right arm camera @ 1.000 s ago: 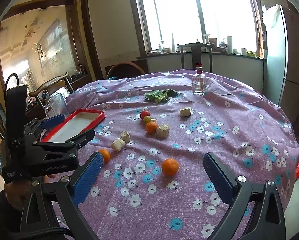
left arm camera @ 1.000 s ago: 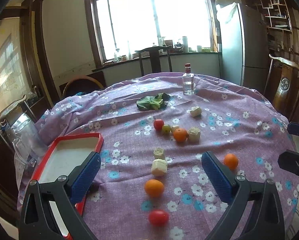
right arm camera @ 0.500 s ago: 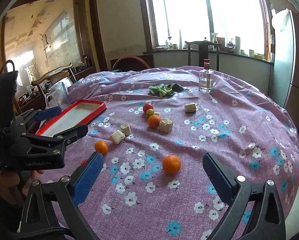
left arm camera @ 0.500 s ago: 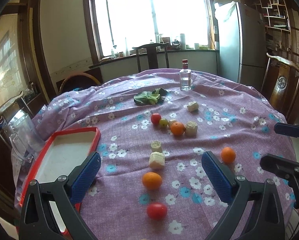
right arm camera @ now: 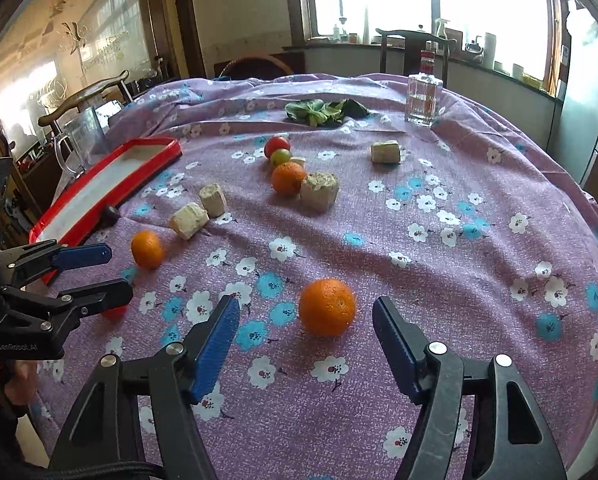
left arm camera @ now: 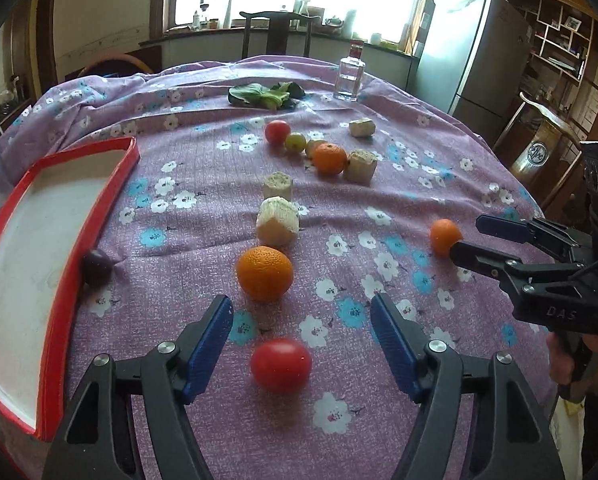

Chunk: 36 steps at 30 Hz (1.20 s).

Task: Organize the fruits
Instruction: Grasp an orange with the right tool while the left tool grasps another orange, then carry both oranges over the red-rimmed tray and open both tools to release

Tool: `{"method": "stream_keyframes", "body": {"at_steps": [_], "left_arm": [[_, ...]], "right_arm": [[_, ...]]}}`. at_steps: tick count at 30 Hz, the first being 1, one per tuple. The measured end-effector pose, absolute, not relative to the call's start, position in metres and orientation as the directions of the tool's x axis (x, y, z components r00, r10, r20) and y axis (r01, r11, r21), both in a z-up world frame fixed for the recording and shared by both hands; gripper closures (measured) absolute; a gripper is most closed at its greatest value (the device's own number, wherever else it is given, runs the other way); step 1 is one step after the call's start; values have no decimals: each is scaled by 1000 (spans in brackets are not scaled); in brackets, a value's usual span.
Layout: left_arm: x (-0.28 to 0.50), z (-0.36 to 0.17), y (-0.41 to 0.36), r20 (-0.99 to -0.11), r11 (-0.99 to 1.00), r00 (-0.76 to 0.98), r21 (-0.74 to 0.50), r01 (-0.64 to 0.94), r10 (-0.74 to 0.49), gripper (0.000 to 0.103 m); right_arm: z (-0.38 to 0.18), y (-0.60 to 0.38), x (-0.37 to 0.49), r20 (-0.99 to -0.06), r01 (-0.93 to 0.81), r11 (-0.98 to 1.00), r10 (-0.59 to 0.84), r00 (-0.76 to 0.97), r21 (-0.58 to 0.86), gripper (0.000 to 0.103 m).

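Observation:
My left gripper [left arm camera: 302,307] is low over the purple flowered cloth, its jaws closing. A red tomato [left arm camera: 281,364] lies between the blue fingers, and neither pad touches it. An orange [left arm camera: 264,273] sits just past the fingertips. My right gripper [right arm camera: 306,306] is also closing, with another orange [right arm camera: 327,306] between its fingertips, untouched. In the right wrist view the left gripper [right arm camera: 117,272] hides most of the tomato [right arm camera: 113,312]. The red tray [left arm camera: 111,184] with a white floor lies at the left, a dark plum [left arm camera: 96,267] against its rim.
Further back lie pale corn chunks [left arm camera: 277,222], a third orange [left arm camera: 329,158], a second tomato [left arm camera: 277,132] and a green fruit [left arm camera: 295,141]. Leafy greens [left arm camera: 265,94] and a glass bottle [left arm camera: 351,76] stand at the far side. Chairs ring the table.
Both grippers have dropped toward the cloth and tilted down. Their jaws have narrowed. The tomato now sits between the left fingers and the orange between the right fingers.

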State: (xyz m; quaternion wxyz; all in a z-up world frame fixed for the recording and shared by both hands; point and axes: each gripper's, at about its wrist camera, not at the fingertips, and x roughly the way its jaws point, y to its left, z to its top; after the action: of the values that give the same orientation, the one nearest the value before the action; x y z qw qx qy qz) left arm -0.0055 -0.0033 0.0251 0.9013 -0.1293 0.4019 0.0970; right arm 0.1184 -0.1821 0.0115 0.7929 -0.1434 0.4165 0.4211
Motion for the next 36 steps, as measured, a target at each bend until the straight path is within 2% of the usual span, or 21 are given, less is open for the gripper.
{"method": "stream_keyframes", "body": {"at_steps": [5, 7, 9, 10, 12, 13, 26, 36], "left_arm": [[13, 12, 9, -770, 942, 635, -166, -291, 60, 53], [20, 10, 12, -770, 941, 634, -161, -298, 69, 55], [26, 8, 11, -765, 941, 638, -145, -304, 88, 56], [30, 9, 13, -762, 942, 641, -140, -305, 94, 59], [32, 8, 11, -751, 943, 651, -130, -308, 109, 71], [33, 8, 12, -747, 943, 655, -129, -308, 112, 74], [5, 12, 12, -708, 954, 703, -162, -253, 67, 78], [-51, 37, 32, -672, 935, 731, -172, -309, 119, 78]], "right_arm": [[-10, -172, 133, -821, -771, 626, 495, 283, 111, 43], [-16, -169, 137, -832, -769, 628, 487, 265, 122, 52], [-16, -167, 139, -830, -768, 631, 486, 275, 115, 54], [-16, -165, 140, -831, -768, 631, 482, 279, 109, 59], [-15, -165, 141, -831, -768, 630, 484, 274, 114, 69], [-15, -165, 142, -831, -766, 631, 488, 269, 123, 69], [2, -167, 120, -807, -774, 606, 543, 231, 186, 70], [27, -139, 91, -770, -824, 523, 612, 183, 220, 70]]}}
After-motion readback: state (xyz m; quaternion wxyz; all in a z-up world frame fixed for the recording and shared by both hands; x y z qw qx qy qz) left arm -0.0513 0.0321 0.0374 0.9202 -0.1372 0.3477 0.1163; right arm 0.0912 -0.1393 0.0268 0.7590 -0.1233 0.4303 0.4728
